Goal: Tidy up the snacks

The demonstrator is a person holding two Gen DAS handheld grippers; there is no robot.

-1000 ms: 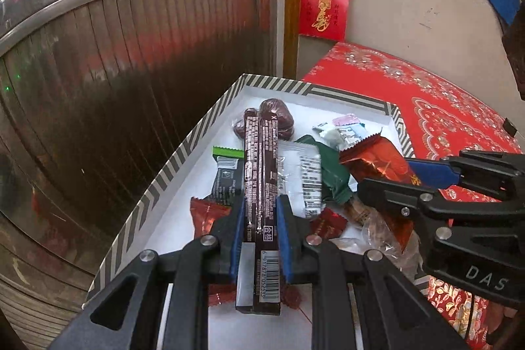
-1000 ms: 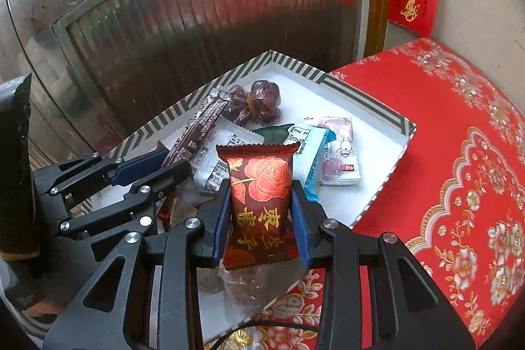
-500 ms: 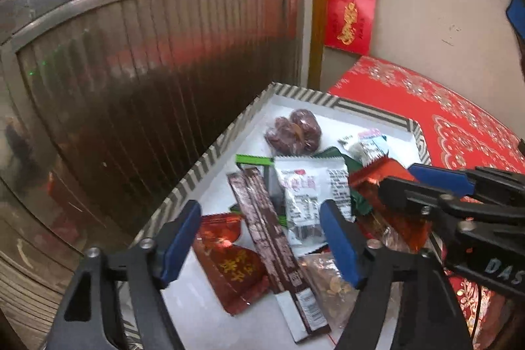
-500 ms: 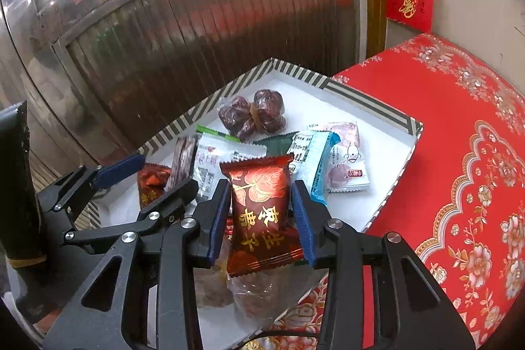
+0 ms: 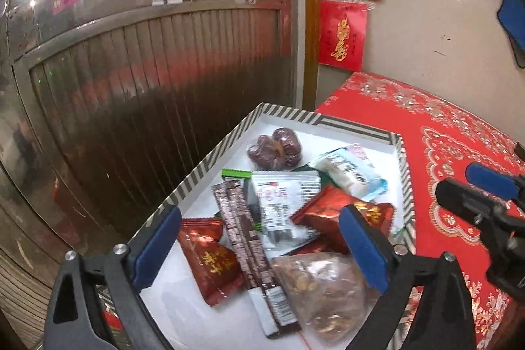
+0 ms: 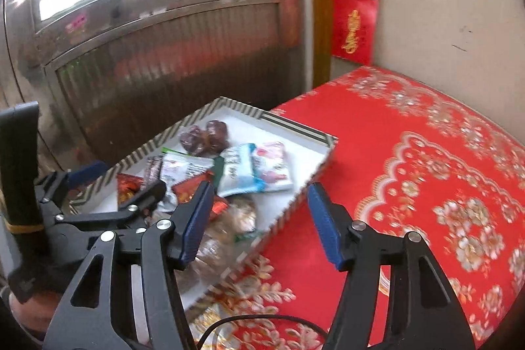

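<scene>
- Snacks lay gathered in the striped-rim tray (image 5: pixel 210 161), just ahead of the left tool (image 5: pixel 259 246) and ahead-left of the right tool (image 6: pixel 257 220).
- Directly between the left tool's spread blue pads: long brown bar (image 5: pixel 249 246), red packet (image 5: pixel 210 258) to its left, clear bag of nuts (image 5: pixel 323 287) to its right.
- Further ahead of that tool: white packet (image 5: pixel 279 202) overlapping a second red packet (image 5: pixel 331 212); beyond them a pale blue-white packet (image 5: pixel 351 171) and a bag of dark dates (image 5: pixel 275 148) near the far rim.
- A green wrapper edge (image 5: pixel 236 173) showed under the white packet; the rest was hidden.
- Left tool: jaws wide apart, nothing between the pads.
- Right tool: jaws likewise wide apart and empty, held over the tray's near right edge and the red tablecloth (image 6: pixel 426 186).
- Progress, as a judgement: collecting looked largely done, since no loose snack showed on the cloth in either view.
- Left to do, probably: the pile was overlapped and unsorted, so tidying or grouping by kind may remain.
- Tray sat at the bench's left edge, beside the metal door (image 5: pixel 147 87); its rim overhang could not be judged.
</scene>
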